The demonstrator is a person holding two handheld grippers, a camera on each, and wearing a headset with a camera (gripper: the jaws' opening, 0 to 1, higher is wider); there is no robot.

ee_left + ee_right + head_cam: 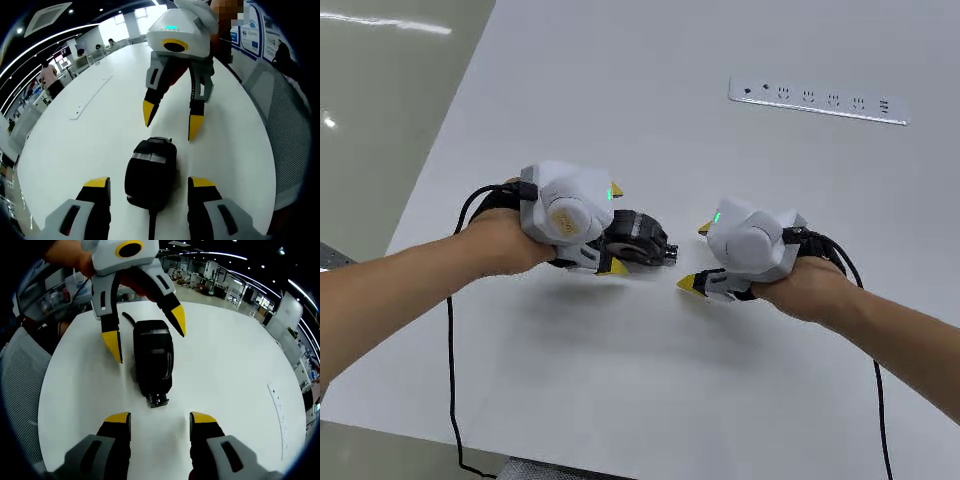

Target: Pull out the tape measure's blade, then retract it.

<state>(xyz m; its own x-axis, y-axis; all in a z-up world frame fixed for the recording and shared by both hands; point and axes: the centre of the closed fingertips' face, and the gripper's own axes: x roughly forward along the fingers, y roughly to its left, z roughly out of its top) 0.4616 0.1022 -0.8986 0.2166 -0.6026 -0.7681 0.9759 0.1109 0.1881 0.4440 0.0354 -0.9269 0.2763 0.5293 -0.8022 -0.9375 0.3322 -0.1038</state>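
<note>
Head view first: the black tape measure [642, 238] is sitting on the white table [620, 380]. The left gripper [617, 229] has its yellow-tipped tongs spread on either side of it. The right gripper [697, 257] is just beside the tape measure's front end, tongs spread too, nothing in them. A white power strip [818, 100] lies well beyond the tape measure, off toward the table's far side.

Left gripper view: the tape measure [150, 172] lies between the tongs with a bit of gap on both sides, so it's not pinched. The right gripper [172, 120] faces it from just past its far end.

Right gripper view: the blade's hook end [157, 400] sits right at the case and points at the right gripper's spread tongs, near but apart. The left gripper [145, 334] straddles the case's back half.
</note>
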